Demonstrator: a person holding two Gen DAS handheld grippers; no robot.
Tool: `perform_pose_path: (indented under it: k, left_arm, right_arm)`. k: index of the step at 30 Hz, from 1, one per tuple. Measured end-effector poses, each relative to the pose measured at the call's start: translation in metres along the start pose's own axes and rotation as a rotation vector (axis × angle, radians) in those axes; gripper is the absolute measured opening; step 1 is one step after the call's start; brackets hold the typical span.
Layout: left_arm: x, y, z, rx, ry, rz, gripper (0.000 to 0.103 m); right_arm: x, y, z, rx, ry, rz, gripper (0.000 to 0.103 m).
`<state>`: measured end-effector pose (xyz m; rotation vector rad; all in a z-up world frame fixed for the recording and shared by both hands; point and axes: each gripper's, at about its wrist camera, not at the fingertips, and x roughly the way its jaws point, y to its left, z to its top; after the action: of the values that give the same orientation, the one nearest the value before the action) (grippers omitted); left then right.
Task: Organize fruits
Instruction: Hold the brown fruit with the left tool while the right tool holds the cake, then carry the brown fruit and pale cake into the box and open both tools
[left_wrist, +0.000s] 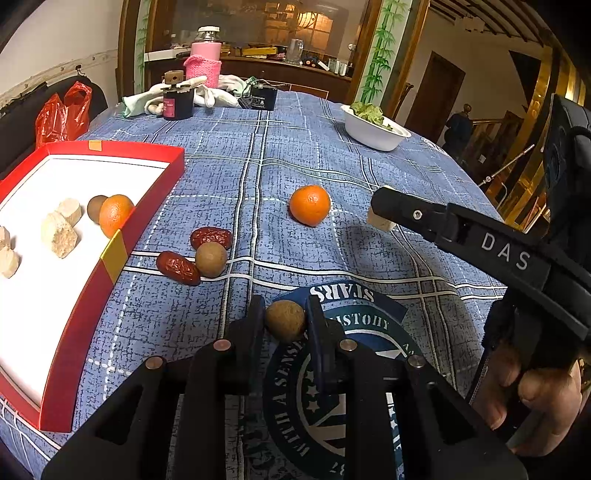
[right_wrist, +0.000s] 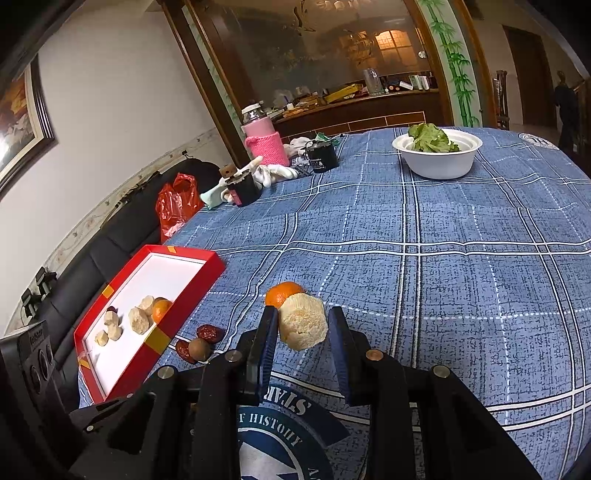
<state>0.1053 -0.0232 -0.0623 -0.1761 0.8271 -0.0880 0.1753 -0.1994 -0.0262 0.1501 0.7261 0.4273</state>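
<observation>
Inside the red tray (left_wrist: 110, 258), pale chunks (left_wrist: 61, 234), orange (left_wrist: 115, 214), brown longan (left_wrist: 96, 208).

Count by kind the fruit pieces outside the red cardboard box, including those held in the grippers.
Round orange tangerines: 1
Wrinkled dark red dates: 2
Round brown longans: 2
Pale rough chunks: 1
Total: 6

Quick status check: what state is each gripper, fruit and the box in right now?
Left gripper: shut on a longan.
Right gripper: shut on a pale chunk, held off the cloth.
Red box: open, partly filled.
Loose orange: on the cloth.
Two dates: on the cloth, beside a second longan.
</observation>
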Motion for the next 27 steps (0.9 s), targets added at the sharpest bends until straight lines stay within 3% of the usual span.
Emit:
perform_pose_path:
  k: [20,24,27]
  left_arm:
    - [-0.003,0.003,0.000,-0.017,-0.016,0.002,0.019]
    - [-0.019,0.014,-0.001,-0.049,-0.059,0.022,0.019]
    - [-0.046,0.039,0.006,-0.131,-0.097,0.030,0.020]
  right_arm:
    - [0.005,0.002,-0.001,-0.014,0.011,-0.022,0.029]
    - [0.009,0.002,0.000,-0.018,0.015,-0.035,0.029]
    - [0.009,0.009,0.002,-0.023,0.027,-0.032,0.029]
